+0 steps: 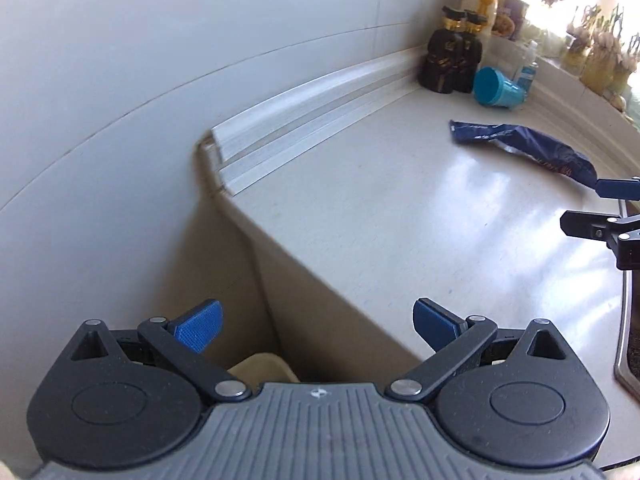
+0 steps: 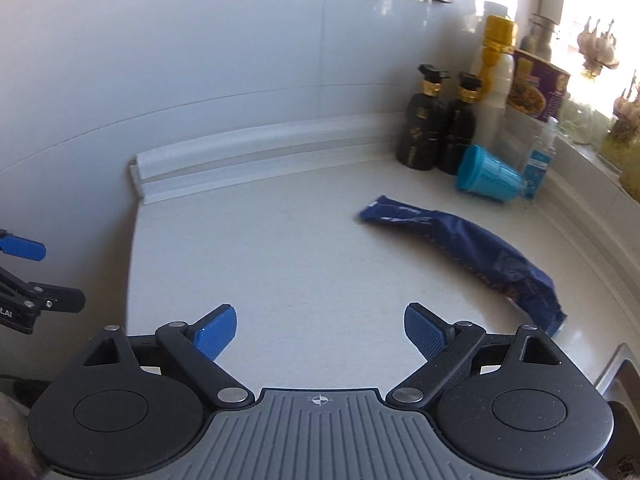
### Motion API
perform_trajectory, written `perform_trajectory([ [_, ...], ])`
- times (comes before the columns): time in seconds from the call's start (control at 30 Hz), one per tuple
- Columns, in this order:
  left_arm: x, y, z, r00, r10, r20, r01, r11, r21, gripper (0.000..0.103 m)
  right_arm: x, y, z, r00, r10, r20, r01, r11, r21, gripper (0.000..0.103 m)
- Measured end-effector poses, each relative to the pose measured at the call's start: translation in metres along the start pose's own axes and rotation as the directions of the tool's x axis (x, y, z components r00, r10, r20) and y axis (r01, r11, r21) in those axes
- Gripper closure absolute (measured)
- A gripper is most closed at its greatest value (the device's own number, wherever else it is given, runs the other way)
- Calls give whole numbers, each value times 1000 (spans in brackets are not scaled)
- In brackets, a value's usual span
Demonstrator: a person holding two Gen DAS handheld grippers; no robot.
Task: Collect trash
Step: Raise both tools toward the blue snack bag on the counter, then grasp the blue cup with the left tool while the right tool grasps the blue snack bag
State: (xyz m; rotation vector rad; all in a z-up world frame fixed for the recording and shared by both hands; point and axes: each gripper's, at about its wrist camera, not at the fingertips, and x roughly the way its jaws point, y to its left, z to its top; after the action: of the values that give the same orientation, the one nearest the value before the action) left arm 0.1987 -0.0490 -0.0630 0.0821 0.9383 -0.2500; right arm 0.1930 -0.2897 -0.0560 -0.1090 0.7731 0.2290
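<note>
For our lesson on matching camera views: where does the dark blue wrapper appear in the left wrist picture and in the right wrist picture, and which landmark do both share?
Left wrist: the dark blue wrapper lies on the counter at the upper right, near the picture's edge.
Right wrist: the wrapper lies right of centre, ahead of the open right gripper.
Shared landmark: the tipped-over teal cup, just beyond the wrapper.

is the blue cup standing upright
No, the blue cup lies tipped on its side on the counter, beside the dark bottles.
</note>
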Motion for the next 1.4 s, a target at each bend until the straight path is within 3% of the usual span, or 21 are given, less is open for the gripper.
perform_trajectory([
  [0.3,44,-59,64,994,-98,58,93,993,74,1,25,-76,7,992,-130,2,130,991,24,10],
  [0.63,99,-130,137,955,-249,162,224,961,160,9,66,-108,26,989,-144,27,146,985,-88,10],
  [0.8,128,-162,172,928,-316,198,289,945,154,22,88,-114,33,992,-119,34,123,978,-167,10],
  [0.97,155,-184,195,909,-365,199,340,928,151,34,103,-125,34,997,-76,32,80,985,-155,10],
  [1.2,187,-203,213,906,-385,175,364,921,142,58,114,-139,32,999,-36,34,39,995,-96,12],
  [1.4,203,-214,221,901,-401,164,383,915,127,70,118,-145,32,999,4,42,-1,998,-55,13],
])
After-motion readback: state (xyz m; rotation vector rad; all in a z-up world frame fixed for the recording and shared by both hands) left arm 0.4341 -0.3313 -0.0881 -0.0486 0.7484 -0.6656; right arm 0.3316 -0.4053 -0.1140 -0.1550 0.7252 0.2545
